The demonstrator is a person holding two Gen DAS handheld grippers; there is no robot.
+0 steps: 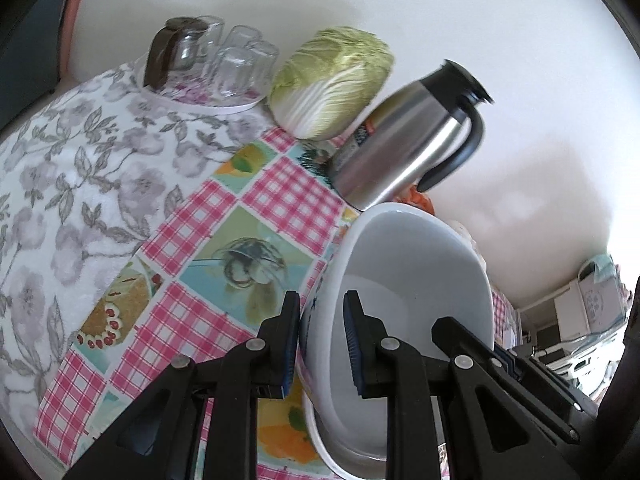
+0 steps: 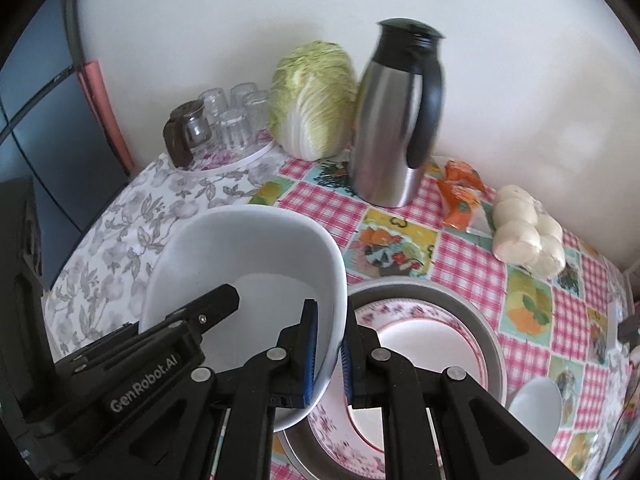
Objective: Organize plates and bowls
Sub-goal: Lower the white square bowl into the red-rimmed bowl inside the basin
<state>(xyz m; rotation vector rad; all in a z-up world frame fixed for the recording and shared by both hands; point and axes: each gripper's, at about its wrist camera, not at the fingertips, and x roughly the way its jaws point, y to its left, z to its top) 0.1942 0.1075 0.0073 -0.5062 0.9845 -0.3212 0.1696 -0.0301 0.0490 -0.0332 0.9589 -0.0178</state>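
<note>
White bowl (image 2: 256,256) above floral plate (image 2: 420,332)

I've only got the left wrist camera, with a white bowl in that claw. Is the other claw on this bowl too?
Observer: Yes, the right claw is shut on the white bowl, pinching its rim with one finger inside and one outside.
Operator: What lies beyond that rim?
Observer: A floral plate sitting in a grey metal pan.
Operator: Anything past the steel flask?
Observer: A bag of white buns beside orange packets.
</note>
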